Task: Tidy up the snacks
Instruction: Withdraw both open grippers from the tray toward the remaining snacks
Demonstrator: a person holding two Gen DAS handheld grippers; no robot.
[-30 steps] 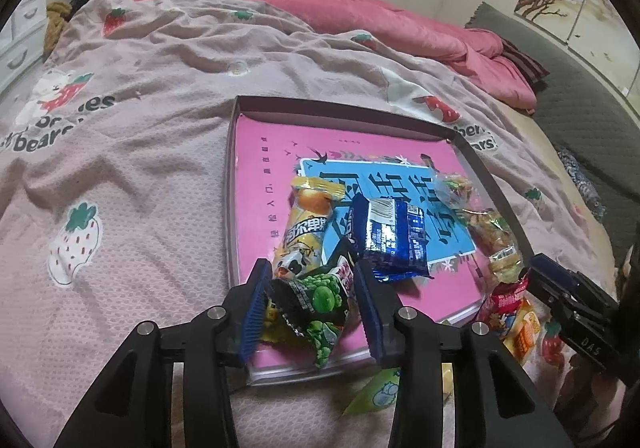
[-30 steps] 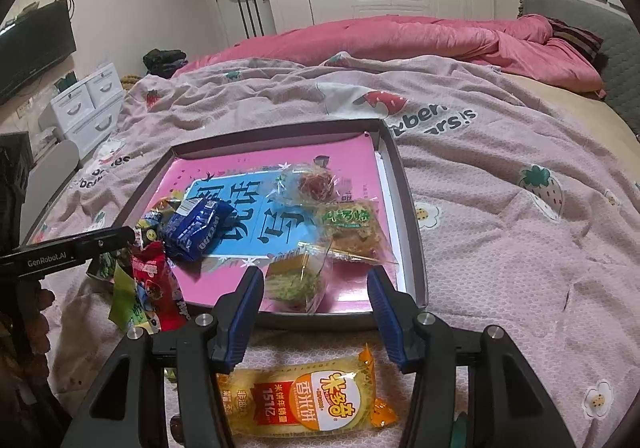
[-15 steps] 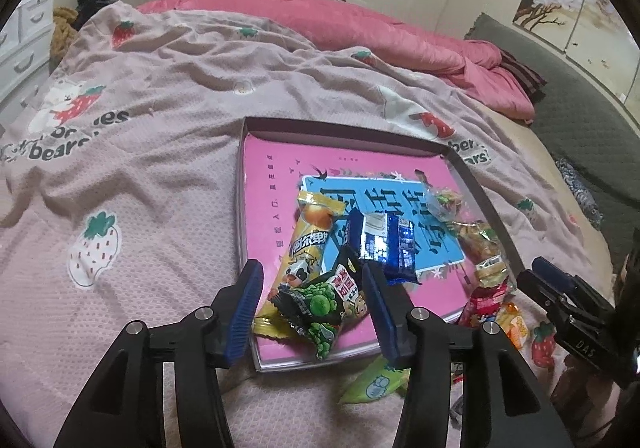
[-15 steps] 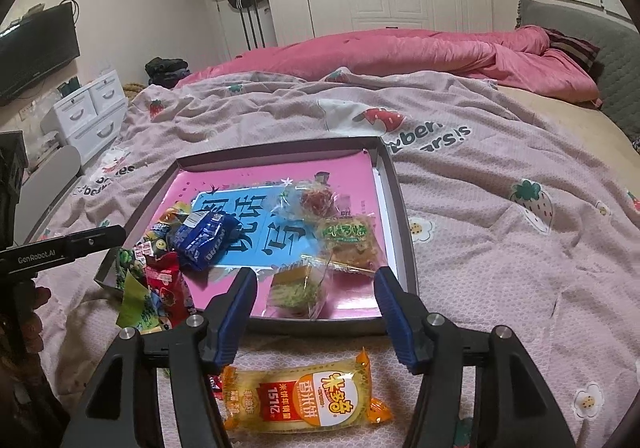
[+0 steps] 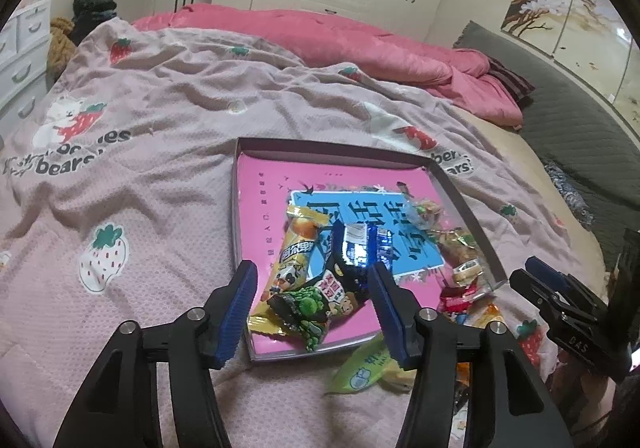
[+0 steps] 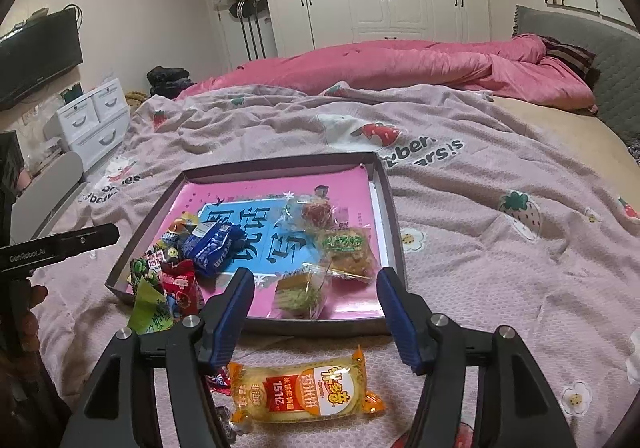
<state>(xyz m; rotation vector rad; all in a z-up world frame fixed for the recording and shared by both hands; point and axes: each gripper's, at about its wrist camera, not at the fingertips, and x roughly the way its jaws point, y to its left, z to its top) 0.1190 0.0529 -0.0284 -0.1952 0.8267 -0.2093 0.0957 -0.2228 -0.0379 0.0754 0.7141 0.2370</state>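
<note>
Snacks everywhere, and both grippers hang empty over the bed. The left gripper (image 5: pixel 312 308) has just been spreading its fingers; the green pea packet (image 5: pixel 310 304) lies between them but loose, flat in the tray (image 5: pixel 240 144), pads clear of it. The right gripper (image 6: pixel 314 312) has been spreading too, and the clear-wrapped cake (image 6: pixel 302 294) sits free in the tray's near corner, nothing pressing on it.

In the tray as well: the orange bar (image 5: pixel 296 248), the blue cookie pack (image 6: pixel 214 246), and two more clear-wrapped pieces by the right wall. Outside it, on the bedspread (image 6: pixel 500 268), the yellow rice-cracker pack (image 6: pixel 306 392) lies just beneath the right gripper, and a red packet (image 6: pixel 182 284) and a lime one (image 6: pixel 150 312) lean at the tray's left corner.

All of these look light and crinkly, with slick film that could slide between pads. The rice crackers are likely brittle, so I'd pinch that pack across its short width at the middle, gently, or by a crimped end seal. The soft bedding gives underneath, so pressing down to scoop won't help much.
</note>
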